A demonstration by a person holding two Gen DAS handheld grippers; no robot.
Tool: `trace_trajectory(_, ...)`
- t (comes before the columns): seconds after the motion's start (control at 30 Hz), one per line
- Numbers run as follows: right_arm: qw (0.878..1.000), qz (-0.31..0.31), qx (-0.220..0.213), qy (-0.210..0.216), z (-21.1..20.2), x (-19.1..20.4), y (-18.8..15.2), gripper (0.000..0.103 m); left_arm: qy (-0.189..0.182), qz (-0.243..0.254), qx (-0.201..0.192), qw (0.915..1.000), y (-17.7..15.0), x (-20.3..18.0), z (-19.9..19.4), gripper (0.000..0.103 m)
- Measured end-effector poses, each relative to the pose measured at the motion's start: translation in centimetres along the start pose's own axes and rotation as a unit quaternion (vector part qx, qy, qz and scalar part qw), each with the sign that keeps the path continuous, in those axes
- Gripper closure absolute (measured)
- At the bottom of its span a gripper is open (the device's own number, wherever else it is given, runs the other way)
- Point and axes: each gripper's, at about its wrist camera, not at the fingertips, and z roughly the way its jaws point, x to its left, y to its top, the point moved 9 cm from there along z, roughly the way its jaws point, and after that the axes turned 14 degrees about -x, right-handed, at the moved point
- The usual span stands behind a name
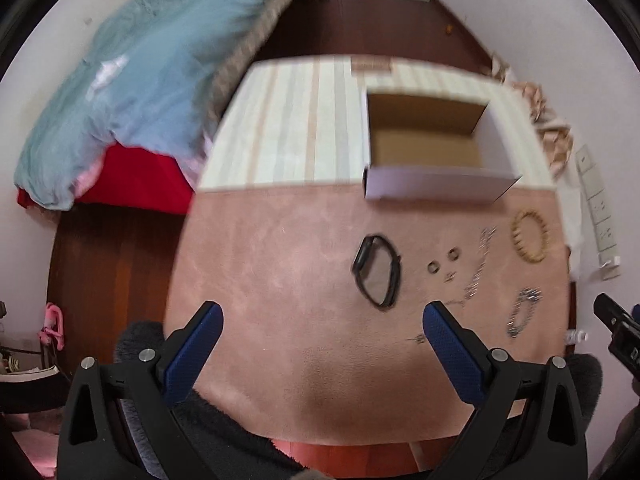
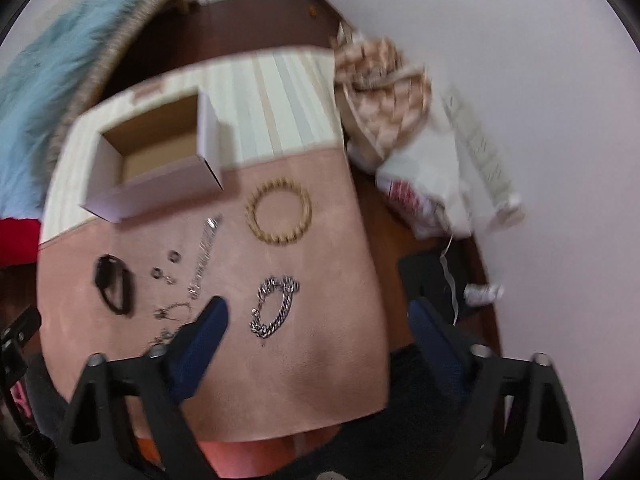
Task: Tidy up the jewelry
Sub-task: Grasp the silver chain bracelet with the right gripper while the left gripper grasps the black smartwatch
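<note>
Right hand-held gripper (image 2: 316,320): jaws apart, empty | left hand-held gripper (image 1: 322,322): apart, empty | silver chain bracelet (image 2: 275,307): on bench (image 2: 320,380), limp, slippery; pinch across links | box (image 2: 152,160): empty.

Pink table mat (image 2: 320,360): box (image 2: 168,188), watch (image 2: 114,284), bracelets (image 2: 279,214), rings (image 2: 174,257).

A: The small silver pieces (image 2: 166,276) at nine o'clock, rings or earrings?
B: Too small and smeared to tell. The thin chain (image 2: 172,312) runs behind the right gripper's left finger (image 2: 200,344), its end hidden.
</note>
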Motion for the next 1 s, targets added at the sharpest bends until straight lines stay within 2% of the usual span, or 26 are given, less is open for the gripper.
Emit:
trace_trajectory(0.13, 0.998, 0.027, 0.050, -0.001, 4.6, 0.1, -2.7, 0.029, -0.011, -0.001, 0.041, 0.9991, -1.5, 0.1, 3.9, 0.003)
trace_trajectory(0.2, 0.997, 0.030, 0.065, -0.004, 6.5, 0.3, -3.9, 0.035, -0.014, -0.003, 0.051, 0.9986, -1.9, -0.1, 5.0, 0.021)
trace_trajectory(0.27, 0.997, 0.034, 0.075, -0.002, 8.0, 0.6, -4.8, 0.042, -0.019, -0.007, 0.064, 0.9977, -2.3, -0.2, 6.2, 0.026)
trace_trajectory(0.4, 0.996, 0.036, 0.086, -0.006, 9.8, 1.2, -5.6, 0.055, -0.019, -0.006, 0.067, 0.9975, -2.2, -0.4, 7.3, 0.027)
trace_trajectory(0.5, 0.997, 0.048, 0.068, 0.006, 10.0, 1.4, -5.3, 0.067, -0.018, 0.000, 0.067, 0.9976, -2.0, -0.7, 7.9, 0.027)
trace_trajectory(0.57, 0.997, 0.048, 0.059, 0.008, 9.8, 1.5, -5.3, 0.072, -0.019, 0.000, 0.069, 0.9974, -2.0, -0.8, 8.3, 0.027)
trace_trajectory(0.6, 0.997, 0.046, 0.053, 0.009, 9.5, 1.6, -5.3, 0.076, -0.020, -0.001, 0.070, 0.9973, -2.0, -0.8, 8.5, 0.027)
trace_trajectory(0.67, 0.998, 0.039, 0.043, 0.010, 9.3, 2.0, -5.2, 0.093, -0.020, -0.001, 0.071, 0.9973, -2.0, -0.9, 8.8, 0.027)
trace_trajectory(0.77, 0.999, 0.037, 0.033, 0.017, 9.0, 2.2, -5.1, 0.095, -0.021, 0.000, 0.068, 0.9975, -2.1, -1.0, 8.9, 0.027)
trace_trajectory(0.87, 0.997, 0.055, 0.032, 0.039, 8.6, 2.2, -5.0, 0.095, -0.024, 0.000, 0.068, 0.9974, -2.2, -0.9, 9.5, 0.027)
trace_trajectory(1.0, 0.994, 0.080, 0.006, 0.071, 6.6, 1.8, -3.7, 0.096, -0.035, -0.010, 0.070, 0.9969, -2.3, -0.5, 10.2, 0.027)
